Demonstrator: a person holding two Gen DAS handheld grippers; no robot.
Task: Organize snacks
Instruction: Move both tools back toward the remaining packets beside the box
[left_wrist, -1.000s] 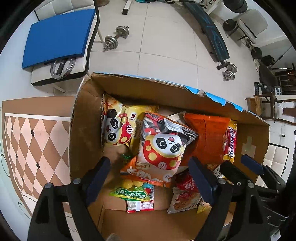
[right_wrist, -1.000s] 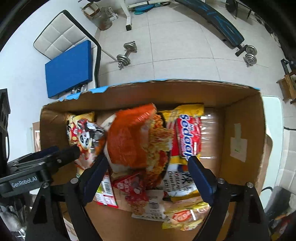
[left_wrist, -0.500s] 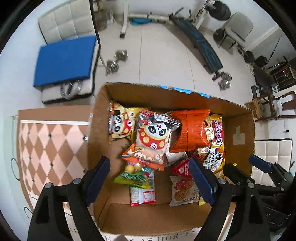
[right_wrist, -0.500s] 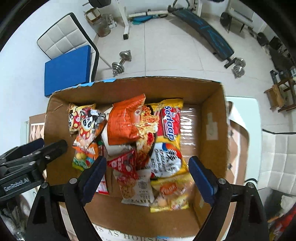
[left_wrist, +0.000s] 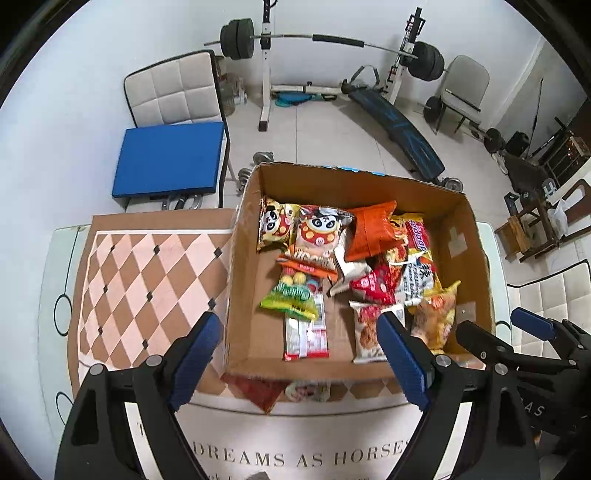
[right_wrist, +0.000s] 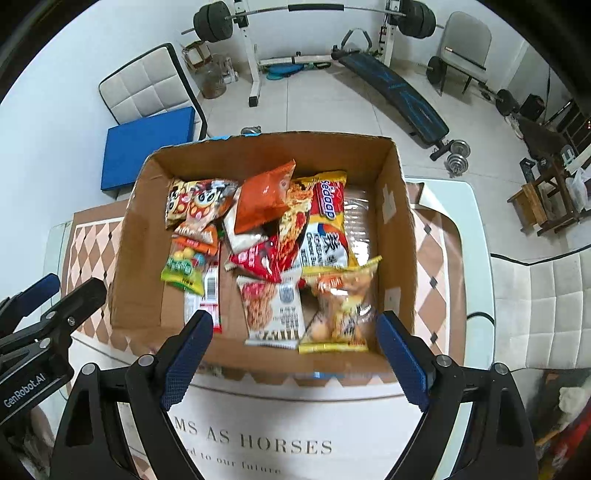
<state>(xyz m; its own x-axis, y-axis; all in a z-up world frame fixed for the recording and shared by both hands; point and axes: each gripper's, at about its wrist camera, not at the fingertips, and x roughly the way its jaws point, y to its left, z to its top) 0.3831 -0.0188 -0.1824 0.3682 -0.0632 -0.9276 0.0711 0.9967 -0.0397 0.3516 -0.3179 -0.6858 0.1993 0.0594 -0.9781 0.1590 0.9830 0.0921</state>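
Above the desk (left_wrist: 66, 258), the left hand-held gripper (left_wrist: 299, 354) was wide open and held nothing. Snacks lay in the cardboard box (right_wrist: 395, 229): panda bags (right_wrist: 199, 203) at left, orange bag (right_wrist: 264, 199) in the middle, yellow noodle packet (right_wrist: 327, 221) at right. The right hand-held gripper (right_wrist: 295, 354) was also wide open and empty. For a good pick, I think one loose bag on top should be chosen.

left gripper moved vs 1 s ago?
Yes. The left gripper has pulled up and back from the cardboard box; its open fingertips now sit at the near wall, and the gym room shows.
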